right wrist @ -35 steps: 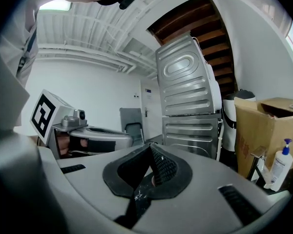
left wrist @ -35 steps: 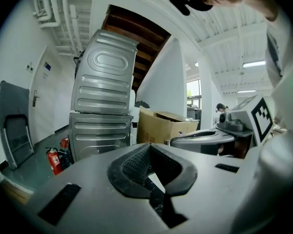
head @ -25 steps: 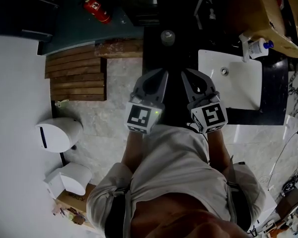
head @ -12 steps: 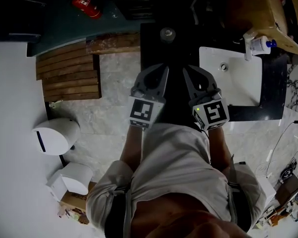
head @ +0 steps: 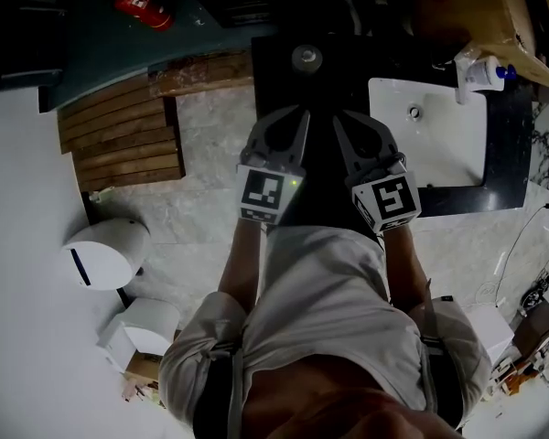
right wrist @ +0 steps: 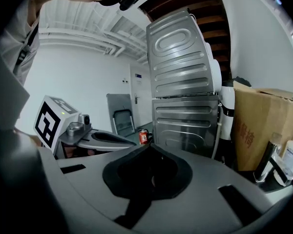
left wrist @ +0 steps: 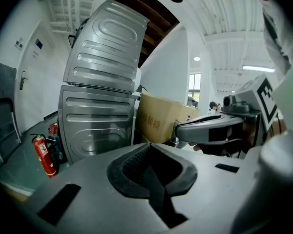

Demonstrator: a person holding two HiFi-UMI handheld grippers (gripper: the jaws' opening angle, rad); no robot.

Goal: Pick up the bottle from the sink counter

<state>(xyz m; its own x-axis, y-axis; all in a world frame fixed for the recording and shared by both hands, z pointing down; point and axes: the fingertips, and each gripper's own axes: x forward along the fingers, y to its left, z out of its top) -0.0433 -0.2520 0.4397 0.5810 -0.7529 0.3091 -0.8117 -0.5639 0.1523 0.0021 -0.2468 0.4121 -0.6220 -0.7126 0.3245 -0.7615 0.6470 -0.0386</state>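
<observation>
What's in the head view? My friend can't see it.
From above, a person holds the left gripper and right gripper side by side, both shut and empty. To the right is a white sink with a bottle by its far corner.

The bottle is white with a blue pump top, apparently upright. It stands on the dark tabletop at the sink's far corner, well apart from the right fingers, ahead and to their right.
</observation>
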